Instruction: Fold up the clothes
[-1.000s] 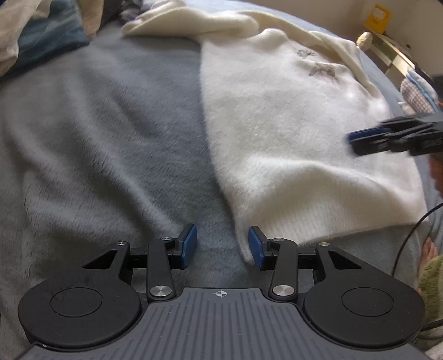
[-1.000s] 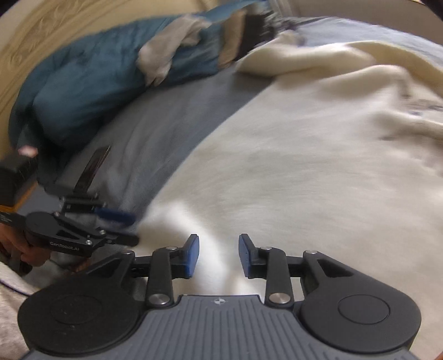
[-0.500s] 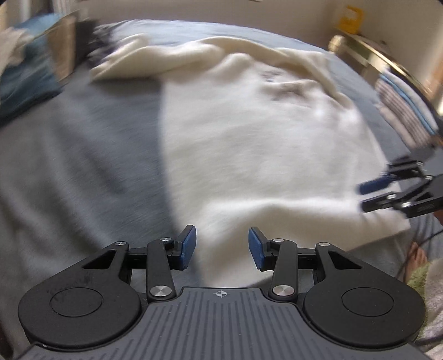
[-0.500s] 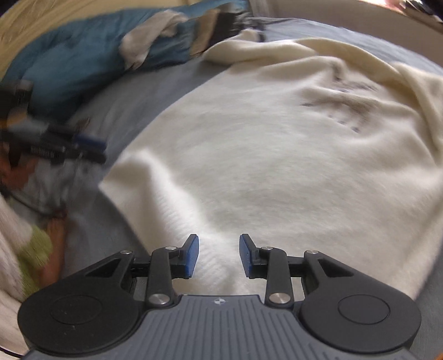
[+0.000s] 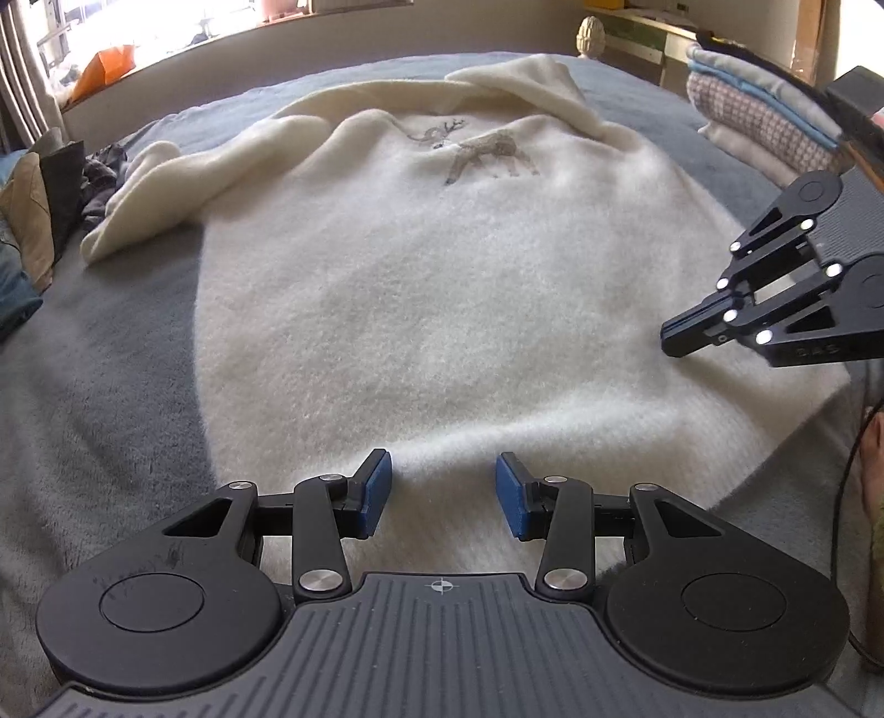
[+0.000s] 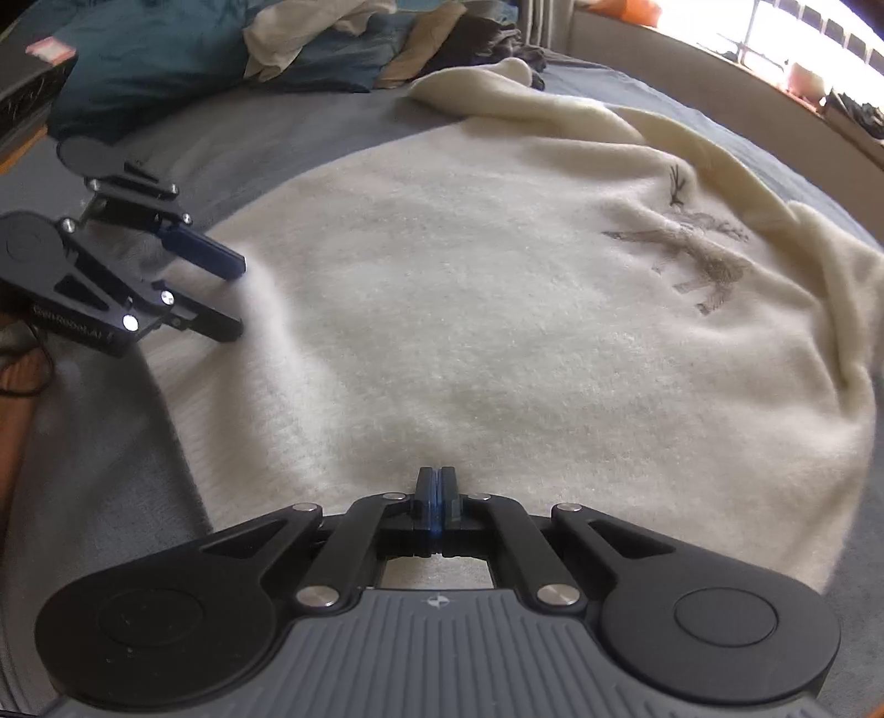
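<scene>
A cream fleece sweater (image 5: 442, 287) with a small deer print lies spread flat on the grey bed cover (image 5: 99, 397), hem toward me. It also shows in the right wrist view (image 6: 497, 331). My left gripper (image 5: 443, 489) is open, its blue pads either side of a raised fold at the hem's left part. It also shows from the side in the right wrist view (image 6: 235, 298). My right gripper (image 6: 437, 486) is shut at the hem's right part; whether cloth is pinched between the pads cannot be told. In the left wrist view it (image 5: 677, 338) sits low over the sweater's right edge.
A stack of folded clothes (image 5: 773, 121) lies at the right of the bed. A heap of blue and tan garments (image 6: 248, 49) lies at the far left. A window sill (image 6: 773, 72) runs behind the bed. A cable (image 5: 845, 486) hangs by the right gripper.
Both grippers swung to face the sweater's hem and came down to it. The right gripper's jaws closed; the left stayed open.
</scene>
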